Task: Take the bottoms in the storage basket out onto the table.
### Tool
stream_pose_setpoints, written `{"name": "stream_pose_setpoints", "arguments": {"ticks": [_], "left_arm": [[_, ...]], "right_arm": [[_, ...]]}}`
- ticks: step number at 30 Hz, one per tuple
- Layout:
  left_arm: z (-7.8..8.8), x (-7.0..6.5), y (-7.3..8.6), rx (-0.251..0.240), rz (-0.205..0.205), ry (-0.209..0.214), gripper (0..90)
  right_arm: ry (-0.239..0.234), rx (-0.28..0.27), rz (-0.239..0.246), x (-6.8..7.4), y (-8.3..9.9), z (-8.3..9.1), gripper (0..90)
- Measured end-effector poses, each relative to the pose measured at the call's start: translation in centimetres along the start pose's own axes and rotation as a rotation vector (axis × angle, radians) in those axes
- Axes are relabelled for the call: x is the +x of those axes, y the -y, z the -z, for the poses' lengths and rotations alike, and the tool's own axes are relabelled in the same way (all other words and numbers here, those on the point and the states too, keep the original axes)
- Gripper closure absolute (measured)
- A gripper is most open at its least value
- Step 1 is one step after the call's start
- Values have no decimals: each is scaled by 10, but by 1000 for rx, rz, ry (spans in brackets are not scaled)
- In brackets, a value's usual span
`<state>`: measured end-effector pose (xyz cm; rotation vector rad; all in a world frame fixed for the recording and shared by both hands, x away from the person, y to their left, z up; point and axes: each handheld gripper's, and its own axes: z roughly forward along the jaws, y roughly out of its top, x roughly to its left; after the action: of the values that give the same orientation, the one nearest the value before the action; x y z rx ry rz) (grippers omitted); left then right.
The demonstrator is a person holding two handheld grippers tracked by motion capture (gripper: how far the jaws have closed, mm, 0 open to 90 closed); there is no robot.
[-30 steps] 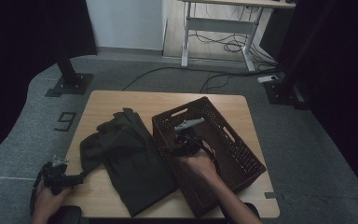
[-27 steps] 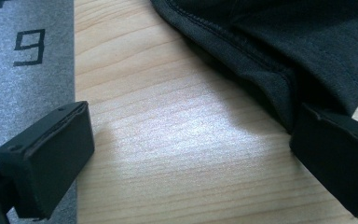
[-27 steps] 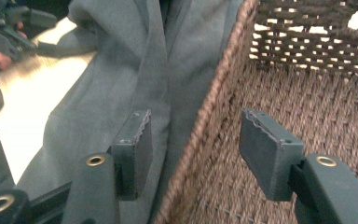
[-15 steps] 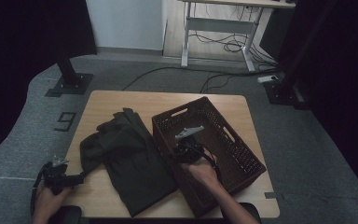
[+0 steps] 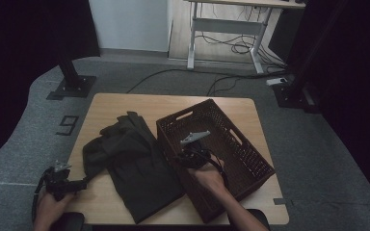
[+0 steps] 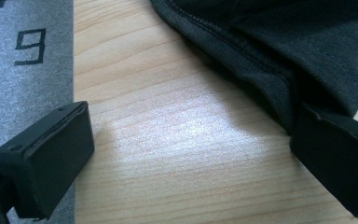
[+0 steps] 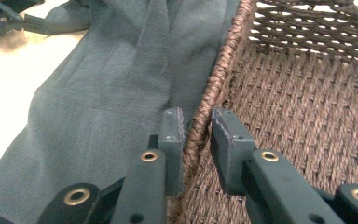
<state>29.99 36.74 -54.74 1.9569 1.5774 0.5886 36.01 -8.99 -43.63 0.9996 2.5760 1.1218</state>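
The right gripper (image 7: 196,122) has just been closing and pinches the basket (image 7: 307,107) rim; the dark garment (image 7: 121,79) lies just beside.

High view dim, dark at left and right edges. Glare patch on tabletop (image 6: 182,126) mid-frame in left gripper view. Near fingers slightly soft.

The left claw (image 6: 186,158) has two blocky black jaws with matte faces and a seam along each edge. The right claw (image 7: 196,135) has dark grey-blue slab pads, scuffed pale at the tips, on black arms set with brass-coloured eyelets and small screws. From above, each claw carries a grey three-cornered plate, and a black cable loops from the left one. Both forearms look bare, though the light is dim.
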Motion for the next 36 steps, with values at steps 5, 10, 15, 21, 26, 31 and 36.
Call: {"name": "stream_pose_setpoints", "arguments": {"ticks": [5, 10, 15, 21, 26, 31, 36], "left_arm": [[0, 0, 0, 1, 0, 1, 0], [0, -1, 0, 0, 1, 2, 0], [-1, -1, 0, -3, 3, 2, 0], [0, -1, 0, -1, 0, 3, 0], [0, -1, 0, -1, -1, 3, 0], [0, -1, 0, -2, -2, 2, 0], [0, -2, 0, -2, -3, 3, 0]], "right_arm": [[14, 21, -5, -6, -2, 2, 790], [40, 41, -1, -14, -3, 4, 821], [48, 44, 2, -21, -4, 5, 824], [48, 48, 17, -21, -3, 6, 794], [21, 47, 4, -24, 0, 15, 680], [19, 43, -24, -26, 9, 27, 560], [23, 41, -41, -27, 20, 36, 447]]}}
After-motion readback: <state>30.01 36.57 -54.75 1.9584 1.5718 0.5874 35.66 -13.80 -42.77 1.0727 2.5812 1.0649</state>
